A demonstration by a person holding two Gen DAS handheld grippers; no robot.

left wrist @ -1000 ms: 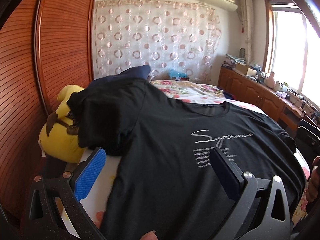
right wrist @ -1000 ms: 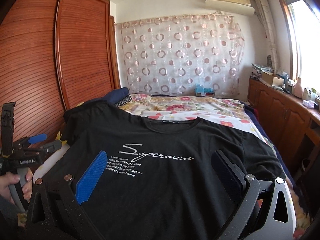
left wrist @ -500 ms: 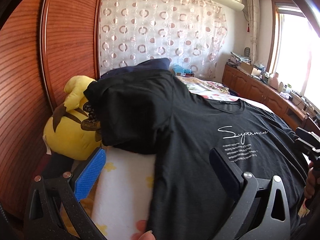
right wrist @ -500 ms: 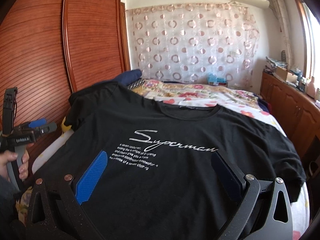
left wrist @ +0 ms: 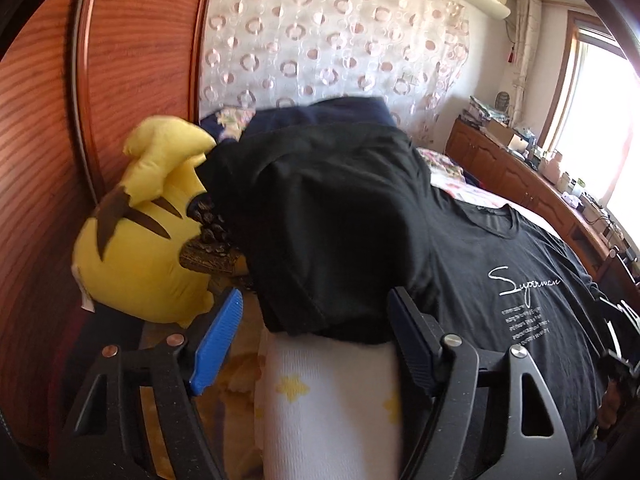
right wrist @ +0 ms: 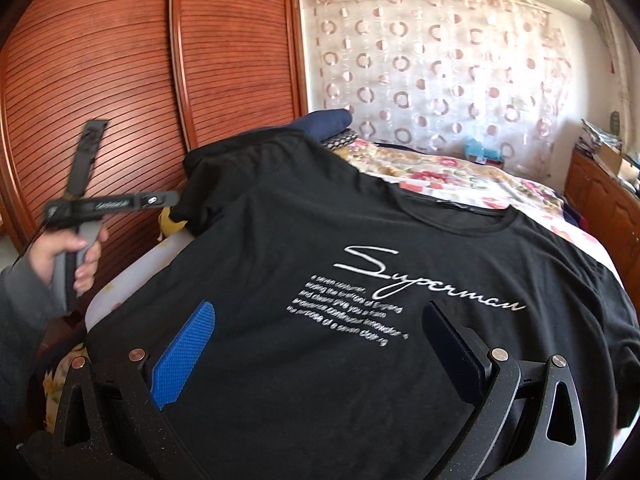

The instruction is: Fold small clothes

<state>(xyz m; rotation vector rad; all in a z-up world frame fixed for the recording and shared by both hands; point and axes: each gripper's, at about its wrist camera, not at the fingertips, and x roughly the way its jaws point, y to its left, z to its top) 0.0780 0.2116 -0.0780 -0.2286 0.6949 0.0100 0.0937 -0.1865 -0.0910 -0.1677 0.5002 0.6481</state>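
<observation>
You are facing a black T-shirt (right wrist: 360, 300) spread across the bed (right wrist: 460, 184), its sleeve (left wrist: 320, 240) at the left edge. Your left gripper (left wrist: 316, 320), jaws just narrowing, is straddling the sleeve's hem without pinching; your right gripper (right wrist: 320, 332) is hovering open. Soft, light cloth: pinch that hem.

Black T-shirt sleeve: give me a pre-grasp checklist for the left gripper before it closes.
1. Left gripper jaws apart, having just been closing: ok.
2. Sleeve hem between the fingers: ok.
3. Pads gripping the cloth: not ok, no pinch visible yet.
4. Yellow plush toy outside the jaws: ok, beside the blue finger.
5. Black T-shirt front spread flat, print up: ok.
6. Right gripper empty above the shirt: ok.
</observation>
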